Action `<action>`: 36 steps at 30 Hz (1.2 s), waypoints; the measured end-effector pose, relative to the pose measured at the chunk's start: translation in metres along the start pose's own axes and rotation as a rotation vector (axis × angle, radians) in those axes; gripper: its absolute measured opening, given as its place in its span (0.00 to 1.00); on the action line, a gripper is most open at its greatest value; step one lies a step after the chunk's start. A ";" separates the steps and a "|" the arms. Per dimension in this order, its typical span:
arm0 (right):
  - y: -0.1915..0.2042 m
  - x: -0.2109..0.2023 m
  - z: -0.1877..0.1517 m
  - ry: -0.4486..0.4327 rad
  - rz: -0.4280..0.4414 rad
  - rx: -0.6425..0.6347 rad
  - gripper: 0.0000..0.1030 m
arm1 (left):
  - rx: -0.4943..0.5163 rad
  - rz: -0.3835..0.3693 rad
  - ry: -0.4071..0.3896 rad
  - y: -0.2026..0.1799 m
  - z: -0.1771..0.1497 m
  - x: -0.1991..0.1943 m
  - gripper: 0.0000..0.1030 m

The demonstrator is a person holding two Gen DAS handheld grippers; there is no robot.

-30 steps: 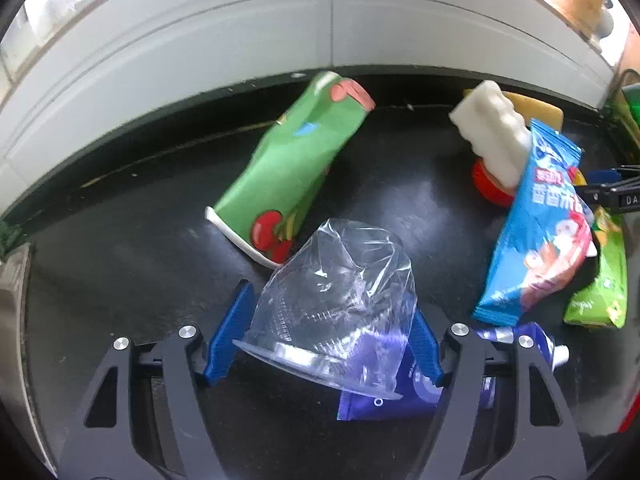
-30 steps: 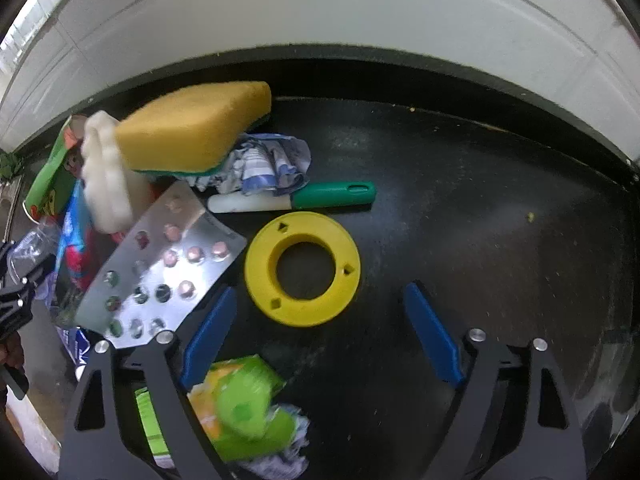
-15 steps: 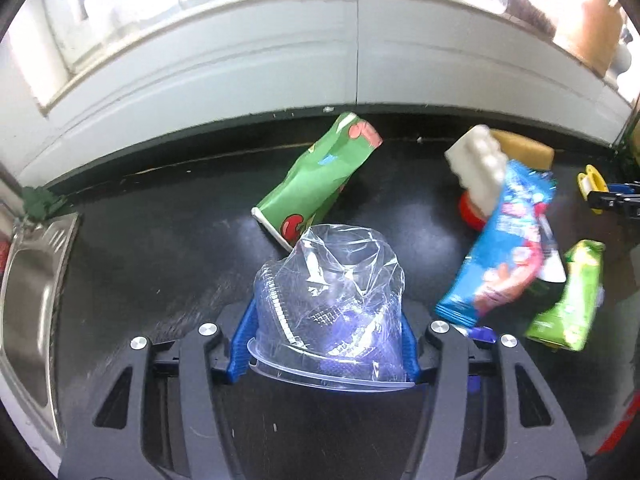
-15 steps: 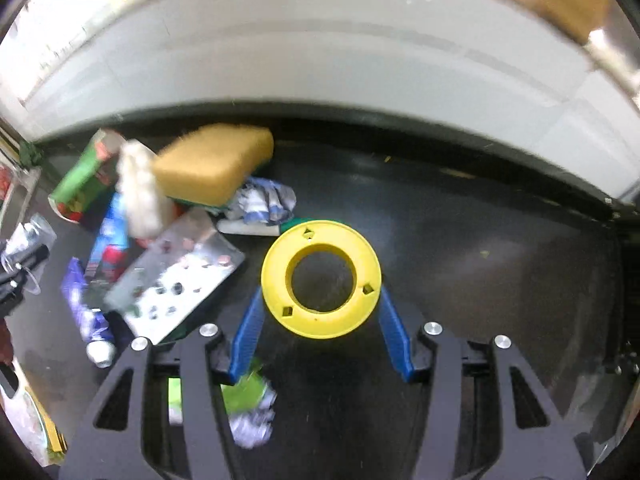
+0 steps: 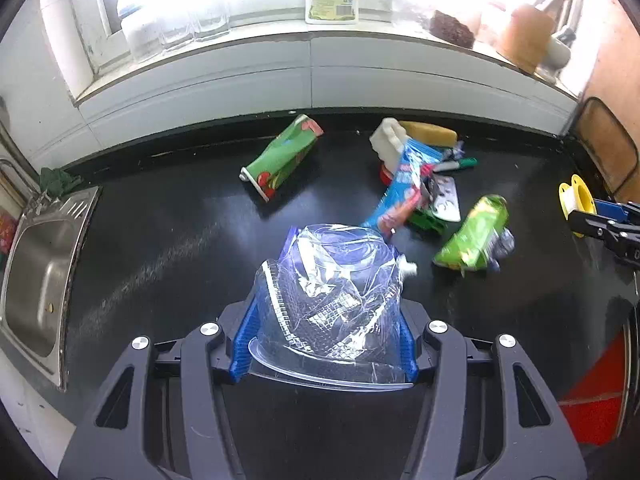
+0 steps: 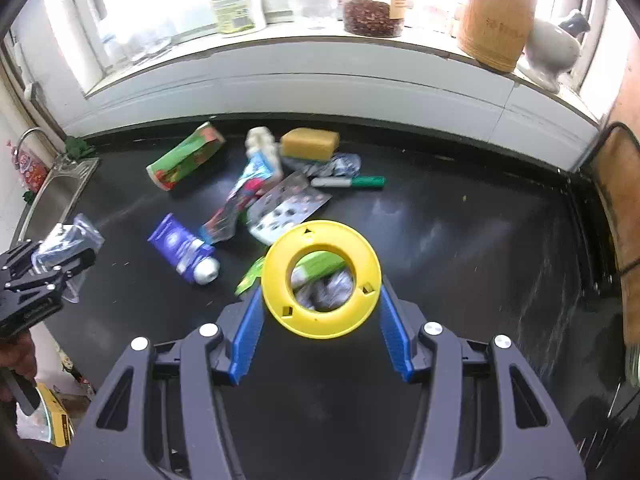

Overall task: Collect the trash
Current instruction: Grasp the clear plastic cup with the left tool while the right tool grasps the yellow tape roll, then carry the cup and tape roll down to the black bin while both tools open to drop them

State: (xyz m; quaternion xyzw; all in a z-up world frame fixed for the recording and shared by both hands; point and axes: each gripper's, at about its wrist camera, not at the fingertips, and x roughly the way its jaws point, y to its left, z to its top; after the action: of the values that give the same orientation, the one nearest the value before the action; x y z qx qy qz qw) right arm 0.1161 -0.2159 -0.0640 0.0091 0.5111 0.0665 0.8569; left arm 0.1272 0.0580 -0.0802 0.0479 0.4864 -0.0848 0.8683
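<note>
My left gripper (image 5: 324, 336) is shut on a crushed clear plastic cup (image 5: 328, 292) and holds it above the black counter (image 5: 160, 240). My right gripper (image 6: 320, 320) is shut on a yellow plastic ring spool (image 6: 320, 278), lifted off the counter. The spool also shows at the right edge of the left wrist view (image 5: 574, 204). Trash lies on the counter: a green carton (image 5: 280, 156), a blue snack wrapper (image 5: 404, 188), a green wrapper (image 5: 472, 236), a blister pack (image 6: 288, 208), a purple tube (image 6: 184, 248), a green marker (image 6: 352, 181).
A yellow sponge (image 6: 310, 143) and a white foam piece (image 6: 262, 144) lie near the back wall. A steel sink (image 5: 36, 280) sits at the left. Jars and a bottle (image 6: 232, 0) stand on the windowsill. A red object (image 5: 596, 392) is at the lower right.
Both grippers closed on their items and rose back from the counter: the left on the clear cup, the right on the yellow spool. The views now take in the whole counter.
</note>
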 end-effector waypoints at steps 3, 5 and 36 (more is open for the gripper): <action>0.017 -0.013 -0.011 -0.014 -0.009 -0.013 0.52 | 0.004 -0.008 -0.014 0.001 -0.009 -0.008 0.53; 0.026 -0.017 -0.013 -0.022 -0.011 -0.020 0.52 | 0.000 -0.005 -0.019 0.005 -0.014 -0.013 0.53; 0.554 0.036 -0.192 0.356 0.645 -0.842 0.53 | -0.710 0.325 0.041 0.272 -0.399 -0.104 0.54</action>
State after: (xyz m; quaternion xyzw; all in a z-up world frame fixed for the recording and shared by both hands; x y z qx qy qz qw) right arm -0.0932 0.3272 -0.1403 -0.1892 0.5485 0.5244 0.6233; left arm -0.2071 0.4014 -0.1992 -0.1774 0.4887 0.2285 0.8231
